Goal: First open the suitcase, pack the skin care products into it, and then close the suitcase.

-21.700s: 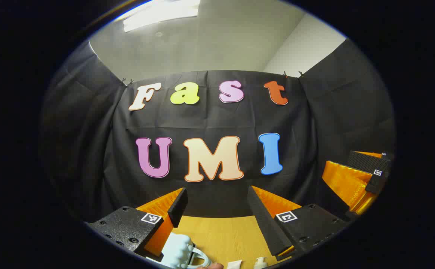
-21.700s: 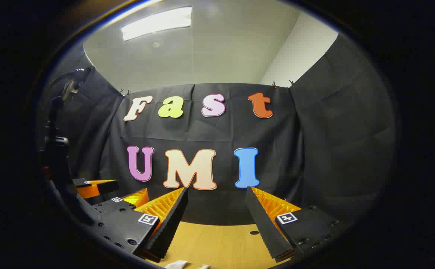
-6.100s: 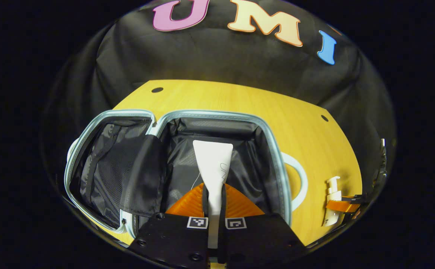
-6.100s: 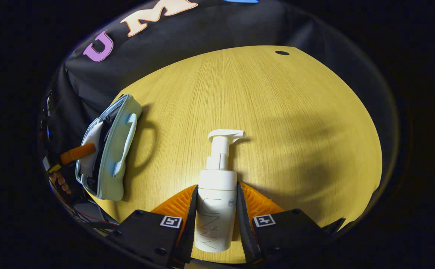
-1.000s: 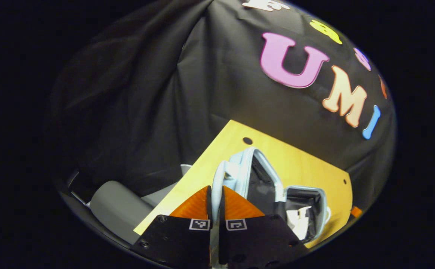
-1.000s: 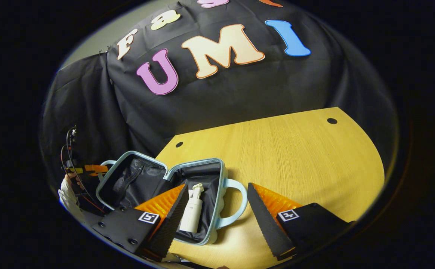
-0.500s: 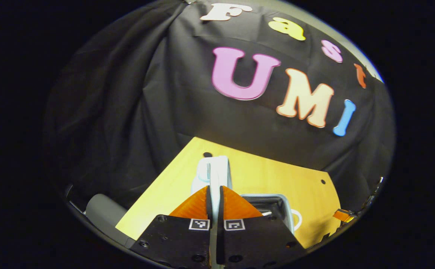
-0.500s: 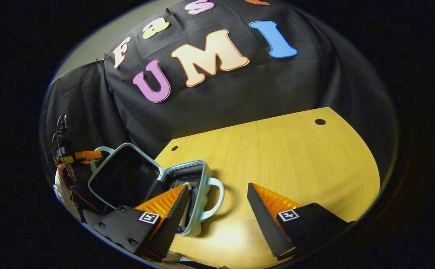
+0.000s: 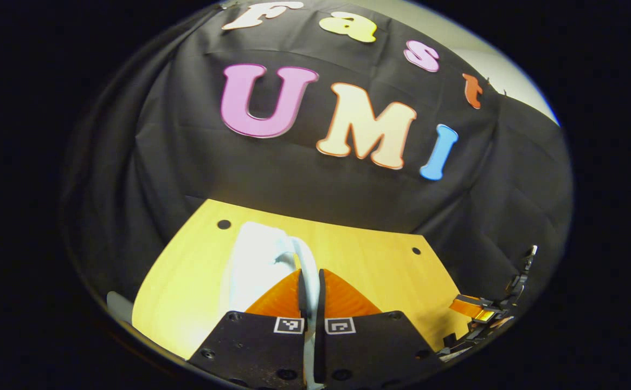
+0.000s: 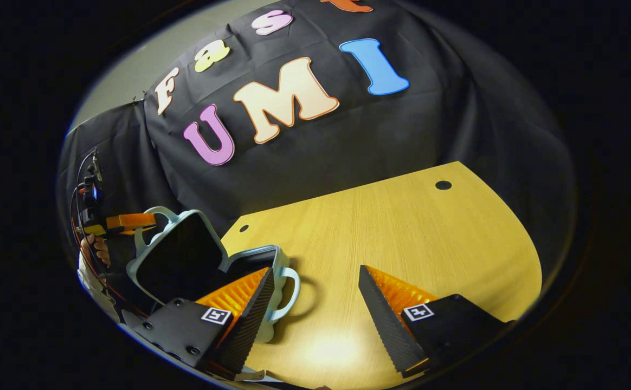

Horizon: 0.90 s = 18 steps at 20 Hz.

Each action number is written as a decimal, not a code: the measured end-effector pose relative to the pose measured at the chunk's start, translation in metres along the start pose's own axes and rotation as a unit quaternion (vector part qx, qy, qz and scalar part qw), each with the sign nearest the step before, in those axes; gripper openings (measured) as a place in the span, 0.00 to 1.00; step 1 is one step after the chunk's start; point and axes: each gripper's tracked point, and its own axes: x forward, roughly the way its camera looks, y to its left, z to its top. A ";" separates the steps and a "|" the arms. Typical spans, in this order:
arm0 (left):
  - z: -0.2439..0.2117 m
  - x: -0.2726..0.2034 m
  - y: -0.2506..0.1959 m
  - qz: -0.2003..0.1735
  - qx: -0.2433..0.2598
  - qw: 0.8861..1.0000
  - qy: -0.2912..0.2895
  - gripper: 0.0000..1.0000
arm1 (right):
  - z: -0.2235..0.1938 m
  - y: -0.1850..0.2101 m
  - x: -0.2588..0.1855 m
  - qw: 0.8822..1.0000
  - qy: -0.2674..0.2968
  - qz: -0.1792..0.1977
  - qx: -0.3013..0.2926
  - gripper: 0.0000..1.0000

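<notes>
The left gripper was clamped on the suitcase lid's handle; the suitcase interior was hidden. The right gripper's jaws were held wide above the tabletop.

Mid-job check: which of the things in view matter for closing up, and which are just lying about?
Job:
- suitcase, lid half raised
- left gripper, jaws shut on the lid's handle
- right gripper, jaws open, holding nothing

Lying about:
- table
- cables by the left gripper
- grey object past the table edge, too little showing to tell what it is
</notes>
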 end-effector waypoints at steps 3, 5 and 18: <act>-0.021 0.023 -0.038 -0.036 0.000 0.999 0.022 0.00 | 0.002 -0.013 -0.010 1.000 -0.003 -0.009 0.001 0.99; -0.037 0.036 -0.057 -0.050 0.010 0.998 0.042 0.00 | 0.003 -0.023 -0.018 1.000 -0.005 -0.017 0.001 0.99; -0.176 0.120 -0.123 -0.046 0.088 0.980 0.175 0.00 | -0.003 -0.090 -0.066 0.997 -0.011 -0.080 0.017 0.99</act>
